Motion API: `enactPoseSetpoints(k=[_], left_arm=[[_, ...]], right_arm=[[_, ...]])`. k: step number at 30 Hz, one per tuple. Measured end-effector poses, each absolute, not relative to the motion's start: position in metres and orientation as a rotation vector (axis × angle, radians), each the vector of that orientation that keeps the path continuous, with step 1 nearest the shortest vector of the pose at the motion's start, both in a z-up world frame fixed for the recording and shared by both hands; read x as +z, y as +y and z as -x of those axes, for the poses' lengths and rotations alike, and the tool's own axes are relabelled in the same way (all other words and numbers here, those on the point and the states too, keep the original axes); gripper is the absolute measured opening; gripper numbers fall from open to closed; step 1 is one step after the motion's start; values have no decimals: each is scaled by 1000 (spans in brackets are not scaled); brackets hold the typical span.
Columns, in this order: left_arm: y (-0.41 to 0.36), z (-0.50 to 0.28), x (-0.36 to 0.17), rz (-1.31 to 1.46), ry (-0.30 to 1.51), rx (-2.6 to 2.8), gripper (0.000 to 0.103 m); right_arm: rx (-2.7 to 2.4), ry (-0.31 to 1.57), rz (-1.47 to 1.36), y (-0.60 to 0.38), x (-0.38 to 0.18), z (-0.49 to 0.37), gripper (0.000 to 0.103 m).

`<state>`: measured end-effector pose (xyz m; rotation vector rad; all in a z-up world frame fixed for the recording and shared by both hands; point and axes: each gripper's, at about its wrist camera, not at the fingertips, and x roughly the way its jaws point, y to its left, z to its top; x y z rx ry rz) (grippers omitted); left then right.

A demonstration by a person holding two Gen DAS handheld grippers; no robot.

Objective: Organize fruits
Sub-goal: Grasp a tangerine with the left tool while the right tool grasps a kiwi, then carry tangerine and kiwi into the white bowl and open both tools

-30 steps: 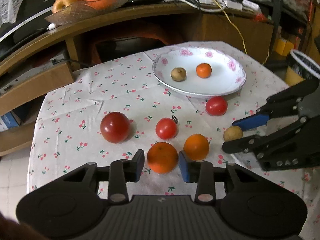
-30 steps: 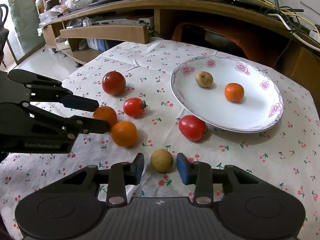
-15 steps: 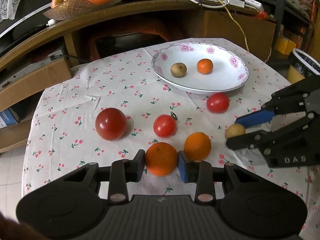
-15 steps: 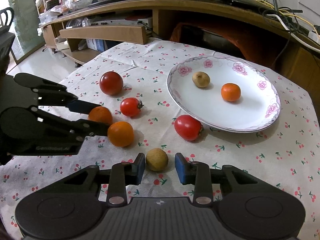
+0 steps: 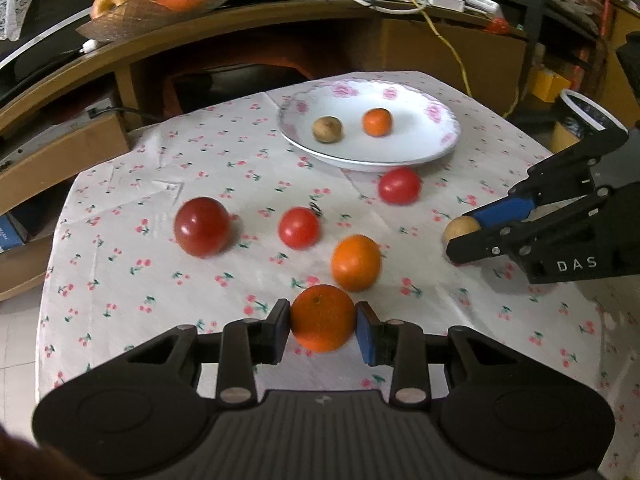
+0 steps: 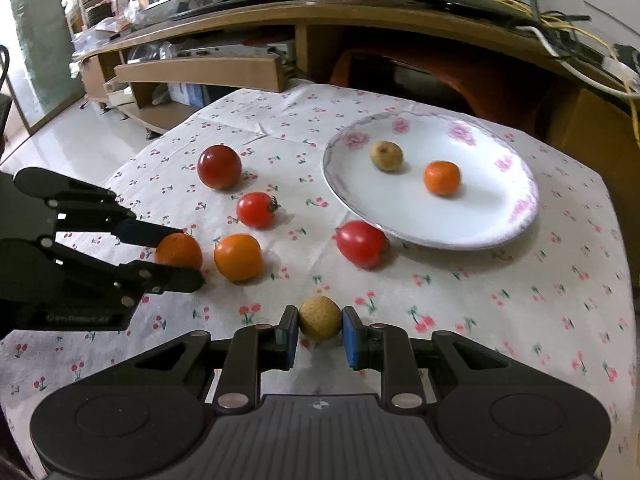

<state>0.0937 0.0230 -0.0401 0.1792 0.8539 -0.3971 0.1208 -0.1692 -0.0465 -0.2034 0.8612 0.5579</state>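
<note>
My left gripper (image 5: 323, 327) is shut on an orange (image 5: 322, 317), seen from the right wrist view too (image 6: 179, 251). My right gripper (image 6: 320, 332) is shut on a small tan fruit (image 6: 320, 317), which also shows in the left wrist view (image 5: 459, 229). A white flowered plate (image 5: 440, 142) holds a small tan fruit (image 5: 327, 129) and a small orange (image 5: 376, 121). On the cloth lie a second orange (image 5: 355, 262), a dark red tomato (image 5: 202, 226), a small tomato (image 5: 299, 227) and another tomato (image 5: 399, 185) by the plate's rim.
The table wears a cherry-print cloth (image 5: 120, 272). Behind it runs a wooden desk (image 5: 240, 36) with a glass dish of fruit (image 5: 156, 8) and cables. A white-rimmed bin (image 5: 588, 112) stands at the right. A low wooden shelf (image 6: 200, 74) is at the left.
Both grippers moved forward over their fruits and closed on them: the left on the orange, the right on the small tan fruit. The other fruits stay in place.
</note>
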Motion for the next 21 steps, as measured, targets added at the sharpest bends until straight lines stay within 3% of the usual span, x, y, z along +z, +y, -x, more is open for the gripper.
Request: enactPoseSetpoints(k=[8, 21], left_arm=[[10, -78, -43, -222, 851, -437, 40], [5, -78, -45, -260, 838, -432, 44]], right_arm=[[543, 895, 238, -173, -50, -92, 23], [561, 860, 258, -174, -53, -93, 34]])
